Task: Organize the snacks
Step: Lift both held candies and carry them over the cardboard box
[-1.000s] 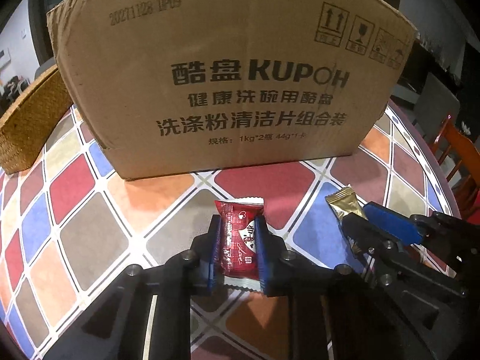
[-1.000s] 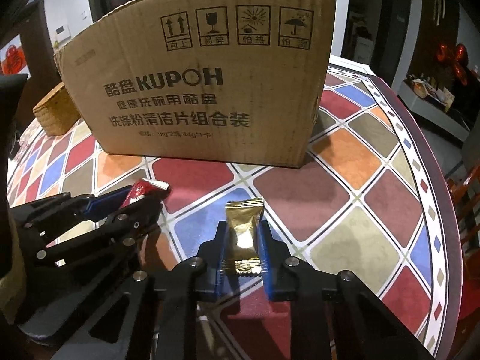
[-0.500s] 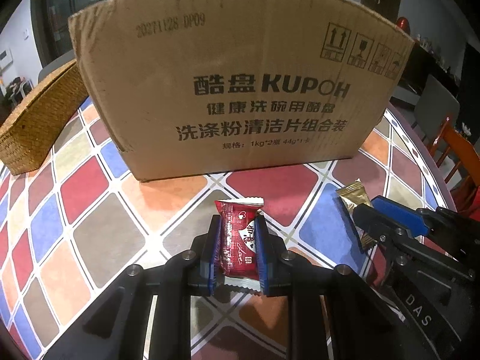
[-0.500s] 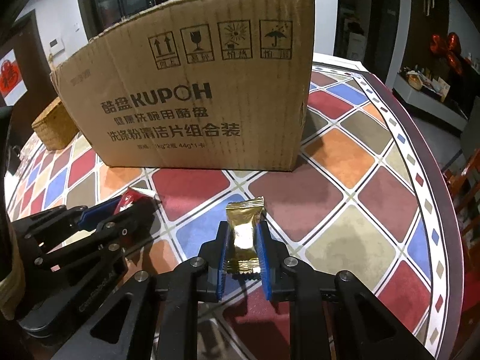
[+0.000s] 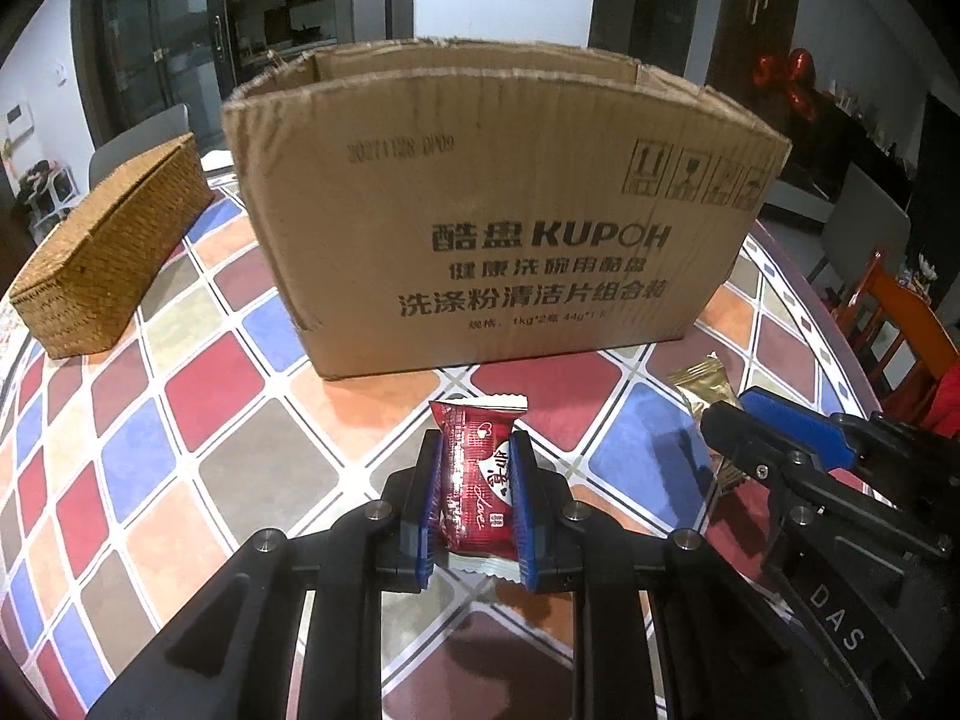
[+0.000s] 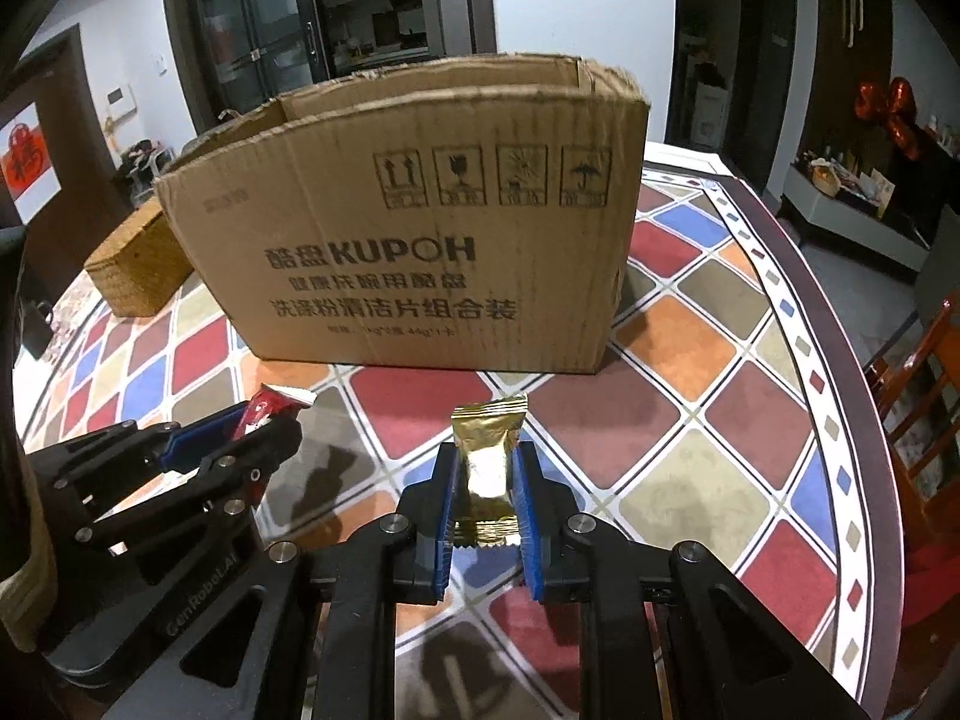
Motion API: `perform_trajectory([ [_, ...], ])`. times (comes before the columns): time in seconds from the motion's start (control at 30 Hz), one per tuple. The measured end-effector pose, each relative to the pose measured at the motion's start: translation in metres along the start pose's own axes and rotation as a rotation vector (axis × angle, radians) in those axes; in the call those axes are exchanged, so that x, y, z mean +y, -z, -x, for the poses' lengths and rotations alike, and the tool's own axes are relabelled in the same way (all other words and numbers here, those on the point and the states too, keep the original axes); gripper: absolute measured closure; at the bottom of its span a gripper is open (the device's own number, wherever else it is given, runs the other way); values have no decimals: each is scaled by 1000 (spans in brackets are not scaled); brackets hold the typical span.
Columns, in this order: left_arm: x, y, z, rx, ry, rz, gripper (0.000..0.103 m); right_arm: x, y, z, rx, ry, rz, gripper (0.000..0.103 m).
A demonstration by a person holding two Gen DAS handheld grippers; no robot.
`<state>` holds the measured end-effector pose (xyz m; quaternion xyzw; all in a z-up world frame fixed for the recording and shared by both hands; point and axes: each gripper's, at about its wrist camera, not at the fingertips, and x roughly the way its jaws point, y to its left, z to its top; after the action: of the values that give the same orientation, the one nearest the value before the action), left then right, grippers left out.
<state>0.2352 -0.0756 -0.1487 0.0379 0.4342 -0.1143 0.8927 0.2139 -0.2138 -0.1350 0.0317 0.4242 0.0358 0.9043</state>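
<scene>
Left wrist view: your left gripper [image 5: 477, 483] is clamped on the red snack [image 5: 478, 468], held clear of the table [image 5: 228, 378]. The box [image 5: 504, 228] stands at twelve o'clock, open-topped. This looks like the carry step: next, go over its near rim and let go inside. A basket [image 5: 108, 252] sits at ten o'clock, well apart.

Right wrist view: your right gripper [image 6: 486, 495] is closed on the gold snack [image 6: 489, 468]. The box [image 6: 420, 222] is at twelve; the table edge curves past at three. The left gripper [image 6: 264, 426] rides close at nine, so keep apart.
</scene>
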Motion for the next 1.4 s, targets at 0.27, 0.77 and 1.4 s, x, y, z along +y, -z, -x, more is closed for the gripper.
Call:
perform_trajectory([
  [0.27,3,-7,22,-28,-6,-1,82,9,-5,18,-28,-5,1,83],
  [0.77,7,-23,65,-97,-15,-7,82,23,-22,57,-99,-1,12,83],
  [1.4,16,-54,104,-183,-22,-17,82,36,-57,98,-200,1,31,83],
])
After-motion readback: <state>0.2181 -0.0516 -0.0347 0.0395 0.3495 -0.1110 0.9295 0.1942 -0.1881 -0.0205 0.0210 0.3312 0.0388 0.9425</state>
